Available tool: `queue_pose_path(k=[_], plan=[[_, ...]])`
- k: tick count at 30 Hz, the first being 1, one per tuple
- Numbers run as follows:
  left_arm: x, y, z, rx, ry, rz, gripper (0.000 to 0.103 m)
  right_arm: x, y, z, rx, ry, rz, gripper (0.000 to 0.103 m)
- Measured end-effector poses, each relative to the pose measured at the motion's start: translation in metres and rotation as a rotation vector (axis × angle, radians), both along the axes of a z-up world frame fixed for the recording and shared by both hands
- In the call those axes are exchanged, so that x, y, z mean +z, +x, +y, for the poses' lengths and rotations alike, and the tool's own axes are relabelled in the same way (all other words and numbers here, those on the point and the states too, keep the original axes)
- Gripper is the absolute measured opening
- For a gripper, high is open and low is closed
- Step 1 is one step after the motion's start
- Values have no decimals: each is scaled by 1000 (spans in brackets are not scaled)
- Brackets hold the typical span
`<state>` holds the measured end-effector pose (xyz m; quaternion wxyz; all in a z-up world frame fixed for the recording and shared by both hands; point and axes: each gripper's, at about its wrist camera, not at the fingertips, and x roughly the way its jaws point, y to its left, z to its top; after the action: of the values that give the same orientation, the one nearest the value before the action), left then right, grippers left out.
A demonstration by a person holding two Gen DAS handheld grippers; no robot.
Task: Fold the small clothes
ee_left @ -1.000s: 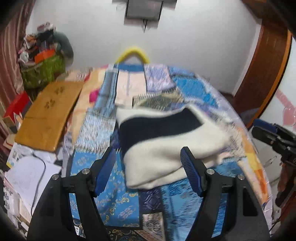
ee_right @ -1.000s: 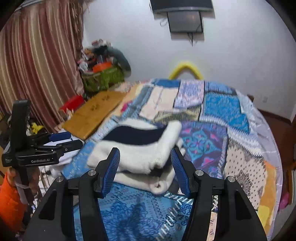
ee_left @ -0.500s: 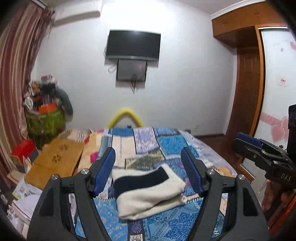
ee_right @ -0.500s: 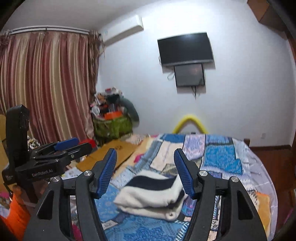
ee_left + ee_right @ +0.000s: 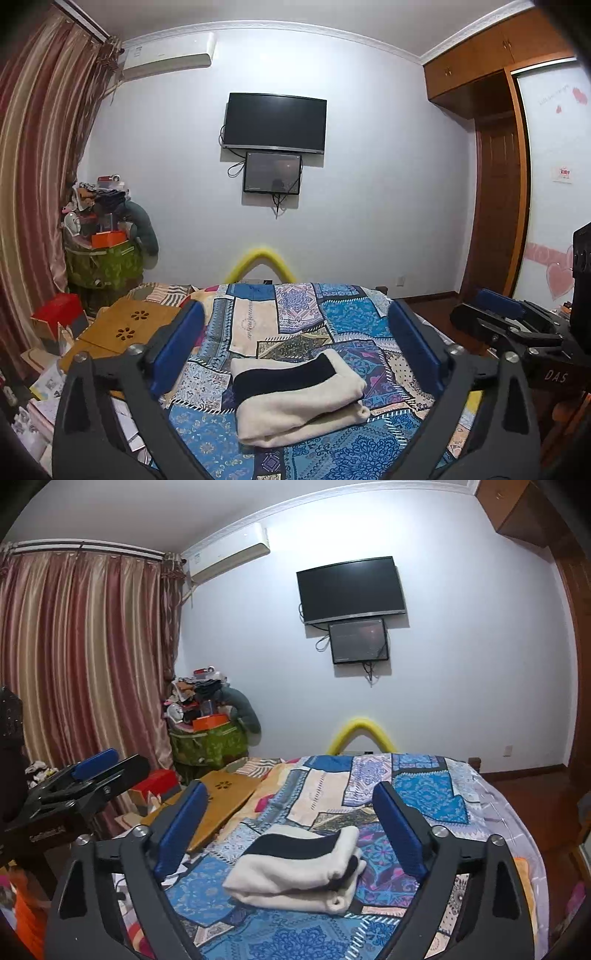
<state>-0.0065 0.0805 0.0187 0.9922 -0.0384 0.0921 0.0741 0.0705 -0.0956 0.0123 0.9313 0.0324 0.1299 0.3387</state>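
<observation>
A folded cream garment with a navy band [image 5: 295,402] [image 5: 295,867] lies on the patchwork bedspread [image 5: 332,314] [image 5: 424,794]. My left gripper [image 5: 295,332] hovers above and short of it, jaws opening wide, blue pads [image 5: 177,347] touching nothing. My right gripper [image 5: 291,794] stands the same way to the garment's right, jaws opening, pads [image 5: 399,830] clear of the cloth. Each gripper shows in the other's view: the right gripper [image 5: 498,317] at the right edge, the left gripper [image 5: 92,768] at the left edge.
A wooden lap board [image 5: 122,328] [image 5: 221,805] lies on the bed's left side, with a red box [image 5: 59,314] and a green bag of clutter [image 5: 103,266] beyond. A yellow foam arch [image 5: 262,258] stands at the far end. Wardrobe and door [image 5: 498,206] are on the right.
Both grippers drew back and rose from the garment and tipped up toward level. Their jaws spread wider. The folded garment stayed put on the bedspread.
</observation>
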Motion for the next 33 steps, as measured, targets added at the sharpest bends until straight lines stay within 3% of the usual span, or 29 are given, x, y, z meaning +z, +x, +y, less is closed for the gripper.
queue_pose_path(k=[6,33], plan=[[-6,-1,-3,-2,-5,15,103,-3,-3,-3,-34,-16,-5,102],[-17,4,3,-6,-49,47,103,-6,-4,-8,-61,-24,7,103]])
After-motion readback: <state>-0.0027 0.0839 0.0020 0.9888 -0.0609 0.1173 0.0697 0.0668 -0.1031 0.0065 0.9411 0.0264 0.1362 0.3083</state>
